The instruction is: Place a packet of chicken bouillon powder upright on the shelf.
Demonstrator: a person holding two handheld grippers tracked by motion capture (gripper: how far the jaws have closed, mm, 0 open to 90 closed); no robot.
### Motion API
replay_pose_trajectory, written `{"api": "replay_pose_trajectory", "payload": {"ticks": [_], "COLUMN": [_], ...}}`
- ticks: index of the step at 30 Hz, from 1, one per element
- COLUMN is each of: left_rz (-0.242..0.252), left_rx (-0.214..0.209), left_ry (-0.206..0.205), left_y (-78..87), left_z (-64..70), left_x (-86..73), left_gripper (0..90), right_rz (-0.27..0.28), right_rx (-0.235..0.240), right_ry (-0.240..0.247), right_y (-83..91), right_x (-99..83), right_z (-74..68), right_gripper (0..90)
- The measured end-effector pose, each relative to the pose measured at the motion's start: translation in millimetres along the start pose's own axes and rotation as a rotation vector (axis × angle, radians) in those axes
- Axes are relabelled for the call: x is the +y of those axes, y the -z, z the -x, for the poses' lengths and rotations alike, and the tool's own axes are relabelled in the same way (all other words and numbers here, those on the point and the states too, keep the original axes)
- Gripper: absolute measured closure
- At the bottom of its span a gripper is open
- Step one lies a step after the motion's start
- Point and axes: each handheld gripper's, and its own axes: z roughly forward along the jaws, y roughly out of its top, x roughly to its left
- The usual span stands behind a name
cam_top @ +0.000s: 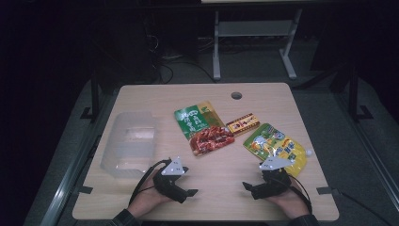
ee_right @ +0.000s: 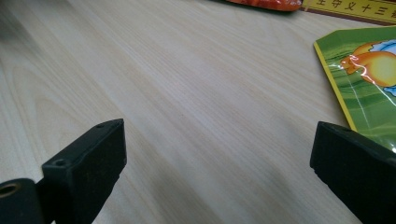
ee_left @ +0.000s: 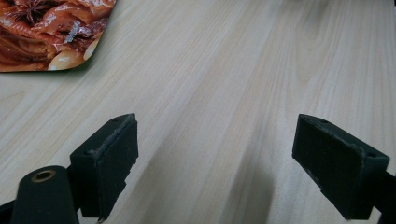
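Note:
Three food packets lie on the wooden table (cam_top: 141,202). A large green and red pouch (cam_top: 204,127) sits in the middle, and its red corner (ee_left: 46,32) shows at the top left of the left gripper view. A small yellow-red packet (cam_top: 243,124) lies just right of it. A yellow-green spouted pouch (cam_top: 277,148) lies at the right, its edge (ee_right: 364,93) beside the right jaw. My left gripper (cam_top: 188,193) rests near the front edge, open over bare wood (ee_left: 219,154). My right gripper (cam_top: 248,187) rests open too, just below the spouted pouch, holding nothing.
A clear plastic bin (cam_top: 129,143) stands at the table's left side, beyond my left hand. A round cable hole (cam_top: 236,95) is at the far edge. A grey stand (cam_top: 254,42) and cables sit on the dark floor behind.

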Motion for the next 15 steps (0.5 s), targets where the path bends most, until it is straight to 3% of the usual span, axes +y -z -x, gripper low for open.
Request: {"api": "replay_pose_trajectory", "payload": {"ticks": [3, 8, 13, 15], "left_rz": [0.002, 0.017, 0.013, 0.005], "left_rx": [-0.002, -0.001, -0.011, -0.007], "left_ry": [0.009, 0.021, 0.024, 0.018], "left_y": [0.1, 2.4, 0.5, -0.3], "left_z": [-1.7, -2.9, -5.9, -6.6], "left_x": [0.5, 0.7, -0.5, -1.5], "left_gripper": [13.8, 13.8, 13.8, 13.8], "right_rz": [0.005, 0.021, -0.015, -0.023], "right_rx": [0.006, 0.018, 0.040, 0.035], "right_ry": [-0.016, -0.021, -0.060, -0.065], "right_y": [0.7, 3.9, 4.5, 3.0], "right_x": [0.1, 1.6, 4.8, 7.4], "right_z": [0.9, 1.7, 8.0, 11.9], "right_gripper": [4.7, 15.7, 34.2, 45.8]}}
